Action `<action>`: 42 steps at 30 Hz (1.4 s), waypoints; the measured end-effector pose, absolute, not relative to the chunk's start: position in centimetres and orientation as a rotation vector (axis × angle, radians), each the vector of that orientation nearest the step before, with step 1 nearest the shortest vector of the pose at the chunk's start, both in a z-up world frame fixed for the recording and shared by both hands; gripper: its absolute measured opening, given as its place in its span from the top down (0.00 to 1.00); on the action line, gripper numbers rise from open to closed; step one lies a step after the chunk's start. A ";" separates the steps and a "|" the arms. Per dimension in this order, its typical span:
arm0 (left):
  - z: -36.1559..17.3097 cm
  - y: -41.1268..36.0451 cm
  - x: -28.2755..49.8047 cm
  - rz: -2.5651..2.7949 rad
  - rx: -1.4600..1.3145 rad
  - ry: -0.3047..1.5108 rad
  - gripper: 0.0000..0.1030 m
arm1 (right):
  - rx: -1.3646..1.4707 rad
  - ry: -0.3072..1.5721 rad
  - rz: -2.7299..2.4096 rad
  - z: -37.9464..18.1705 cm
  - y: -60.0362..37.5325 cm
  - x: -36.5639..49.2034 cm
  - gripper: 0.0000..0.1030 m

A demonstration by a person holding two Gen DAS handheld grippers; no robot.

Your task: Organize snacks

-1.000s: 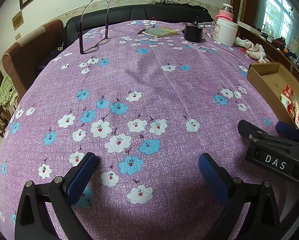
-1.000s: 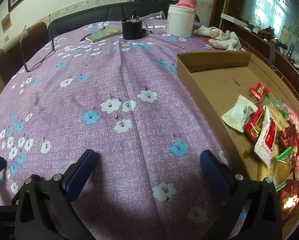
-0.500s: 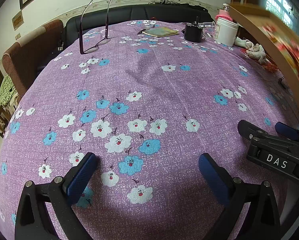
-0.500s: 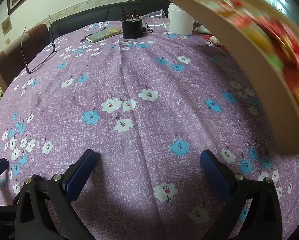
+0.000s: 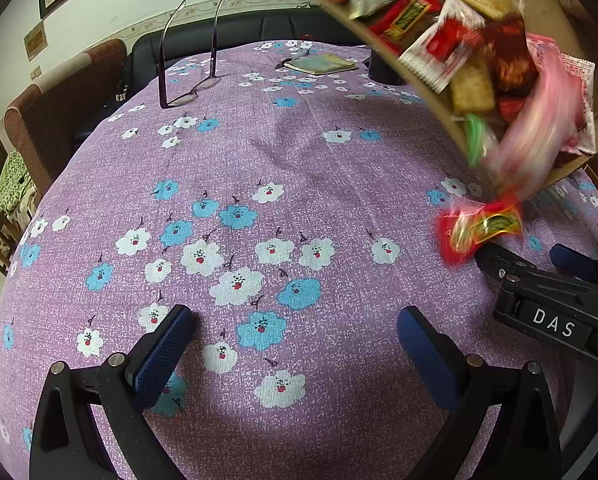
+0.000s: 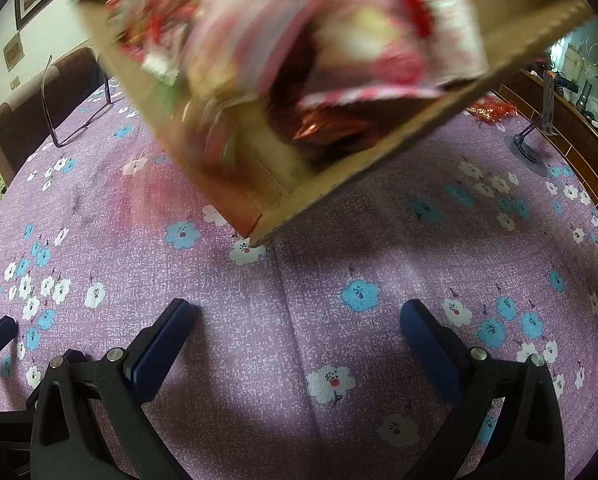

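A cardboard box (image 6: 339, 184) hangs tilted above the purple flowered tablecloth (image 6: 299, 280), its opening facing down towards me. Blurred snack packets (image 6: 299, 40) slide out of it. In the left wrist view the same box (image 5: 427, 92) shows at the upper right, packed with red, white and tan snack packets (image 5: 447, 44). A red packet (image 5: 475, 228) falls below it, just above the cloth. My left gripper (image 5: 295, 344) is open over bare cloth. My right gripper (image 6: 299, 332) is open too, low on the cloth, and also appears as the gripper (image 5: 539, 264) at the right of the left wrist view.
Purple glasses (image 5: 187, 80) stand upside down at the far left of the table. A notebook (image 5: 323, 64) and a dark cup (image 5: 383, 70) lie at the far side. Brown chairs (image 5: 59, 112) and a black sofa (image 5: 279, 28) ring the table. A small stand (image 6: 531, 140) sits at right.
The cardboard box rose off the table at the right, swung over the middle and tipped; packets now spill from it. Both grippers stayed put and open.
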State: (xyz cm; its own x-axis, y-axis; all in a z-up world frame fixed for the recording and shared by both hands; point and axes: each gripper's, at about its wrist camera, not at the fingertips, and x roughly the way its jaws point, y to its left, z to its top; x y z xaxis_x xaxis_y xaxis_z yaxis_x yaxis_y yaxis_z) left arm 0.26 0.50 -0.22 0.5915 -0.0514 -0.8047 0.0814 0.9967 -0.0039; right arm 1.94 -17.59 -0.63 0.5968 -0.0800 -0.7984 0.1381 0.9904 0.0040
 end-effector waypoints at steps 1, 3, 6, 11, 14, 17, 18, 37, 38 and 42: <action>-0.2 0.5 0.3 -0.077 0.035 0.935 0.00 | 0.068 0.923 -0.126 -0.6 -17.6 1.8 0.00; -0.2 0.5 0.3 -0.077 0.035 0.935 0.00 | 0.068 0.923 -0.126 -0.6 -17.6 1.8 0.00; -0.2 0.5 0.3 -0.077 0.035 0.935 0.00 | 0.068 0.923 -0.126 -0.5 -17.6 1.8 0.00; -0.3 0.5 0.4 -0.077 0.035 0.934 0.00 | 0.067 0.923 -0.126 -0.4 -17.6 1.8 0.00; -0.3 0.4 0.4 -0.077 0.035 0.935 0.00 | 0.068 0.923 -0.126 -0.3 -17.6 1.7 0.00; -0.4 0.4 0.4 -0.077 0.035 0.934 0.00 | 0.067 0.923 -0.126 -0.3 -17.6 1.7 0.00; -0.4 0.4 0.4 -0.077 0.035 0.934 0.00 | 0.067 0.923 -0.126 -0.3 -17.6 1.7 0.00; -0.4 0.4 0.5 -0.077 0.035 0.934 0.00 | 0.067 0.923 -0.126 -0.4 -17.6 1.8 0.00; -0.4 0.5 0.4 -0.077 0.035 0.934 0.00 | 0.067 0.923 -0.126 -0.4 -17.6 1.8 0.00; -0.4 0.5 0.4 -0.077 0.035 0.934 0.00 | 0.067 0.923 -0.126 -0.4 -17.7 1.8 0.00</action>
